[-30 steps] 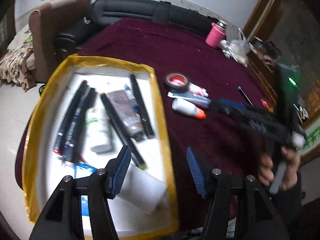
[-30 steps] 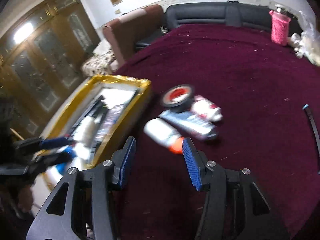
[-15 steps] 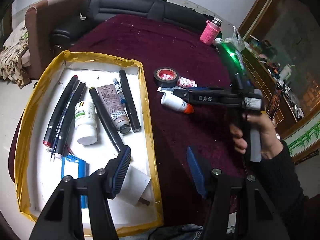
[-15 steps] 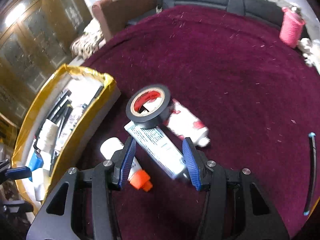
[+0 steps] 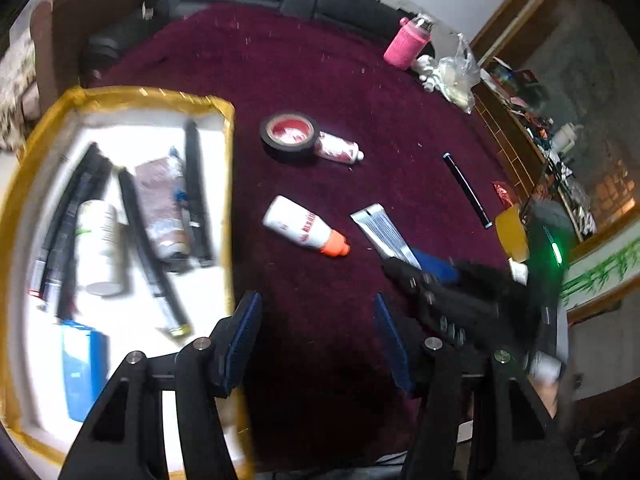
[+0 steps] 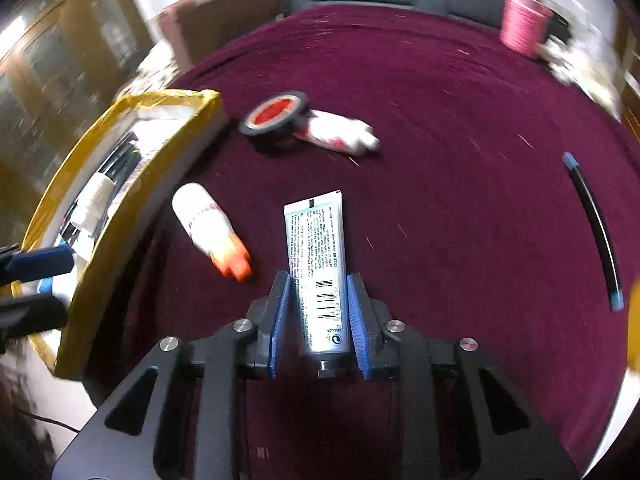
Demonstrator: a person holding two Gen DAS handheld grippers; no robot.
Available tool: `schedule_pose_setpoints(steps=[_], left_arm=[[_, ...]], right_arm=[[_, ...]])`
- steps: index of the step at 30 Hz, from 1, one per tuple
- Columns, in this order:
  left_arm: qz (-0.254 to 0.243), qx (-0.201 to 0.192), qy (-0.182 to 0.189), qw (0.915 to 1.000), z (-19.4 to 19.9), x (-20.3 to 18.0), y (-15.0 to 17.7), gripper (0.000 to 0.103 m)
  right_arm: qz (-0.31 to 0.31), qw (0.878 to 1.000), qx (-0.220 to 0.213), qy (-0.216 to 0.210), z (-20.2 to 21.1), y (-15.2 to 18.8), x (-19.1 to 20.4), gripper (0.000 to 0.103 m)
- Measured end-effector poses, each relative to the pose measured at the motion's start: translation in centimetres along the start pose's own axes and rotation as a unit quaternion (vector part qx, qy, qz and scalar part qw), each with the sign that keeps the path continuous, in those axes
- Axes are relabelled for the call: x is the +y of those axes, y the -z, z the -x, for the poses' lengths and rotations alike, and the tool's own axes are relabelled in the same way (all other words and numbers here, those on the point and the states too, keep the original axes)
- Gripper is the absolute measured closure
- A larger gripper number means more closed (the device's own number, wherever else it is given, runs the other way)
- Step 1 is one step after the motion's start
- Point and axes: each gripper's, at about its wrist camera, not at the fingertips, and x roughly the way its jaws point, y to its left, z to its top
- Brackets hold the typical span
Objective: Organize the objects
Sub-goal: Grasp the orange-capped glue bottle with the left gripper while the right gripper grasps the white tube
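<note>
So the whole thing sits on a maroon cloth covering the table. Off to the left there's the tray, yellow-taped rim, white inside, already loaded with black pens, a white bottle, a brownish tube and a blue pack. Kinda blurry in the left view.

Left gripper hangs with its jaws spread wide, nothing between them, one pad over the tray's right edge and the other over bare cloth.

Right gripper has just been closing its jaws and they're pinching the silver tube, cap end back between the blue pads, crimped end sticking forward over the cloth.

Loose stuff on the cloth: tape roll with a red core, a small red-and-white tube touching it, an orange-capped glue bottle just left of the silver tube, near the tray. A black pen lies well apart on the right, pink bottle at the far edge.
</note>
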Motion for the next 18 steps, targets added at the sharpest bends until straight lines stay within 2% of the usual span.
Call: schedule_pose_setpoints(steps=[2,4,9,10,12,14,15,16,18], left_arm=[[0.016,0.004,0.002,0.9999,-1.1,-0.5,-1.0,0.046],[0.029,0.003,-0.012,0.9995,-2.3,-0.9,-2.1,0.047],[0.078,0.016,-0.041,0.996,-5.5,-0.5,-4.2,0.048],[0.083,0.017,-0.052,0.9951,-5.9,-0.6,-4.5,0.05],[0.086,0.017,-0.075,0.9933,-6.9,-0.8,-5.1,0.064],[0.066,0.02,-0.116,0.9909,-8.1,-1.7,-5.5,0.073],[0.056,0.025,-0.124,0.9904,-8.6,-2.0,-5.6,0.075],[0.046,0.031,-0.123,0.9909,-9.1,-2.4,-5.6,0.076],[0.016,0.023,-0.145,0.989,-9.1,-3.2,-5.2,0.076]], right_arm=[[-0.019,1.0,-0.01,0.011,0.6,1.1,-0.6,0.075],[-0.044,0.999,-0.022,0.009,1.2,2.0,-1.2,0.075],[-0.058,0.997,-0.043,0.002,1.5,2.7,-1.5,0.075],[-0.055,0.997,-0.045,0.002,1.4,2.7,-1.4,0.075],[-0.058,0.997,-0.05,-0.005,1.4,2.7,-1.4,0.075],[-0.056,0.997,-0.053,-0.008,1.4,2.8,-1.4,0.075],[-0.059,0.997,-0.054,-0.011,1.5,2.9,-1.5,0.075],[-0.059,0.997,-0.054,-0.014,1.6,3.0,-1.6,0.075],[-0.062,0.996,-0.056,-0.021,1.7,3.2,-1.9,0.075]])
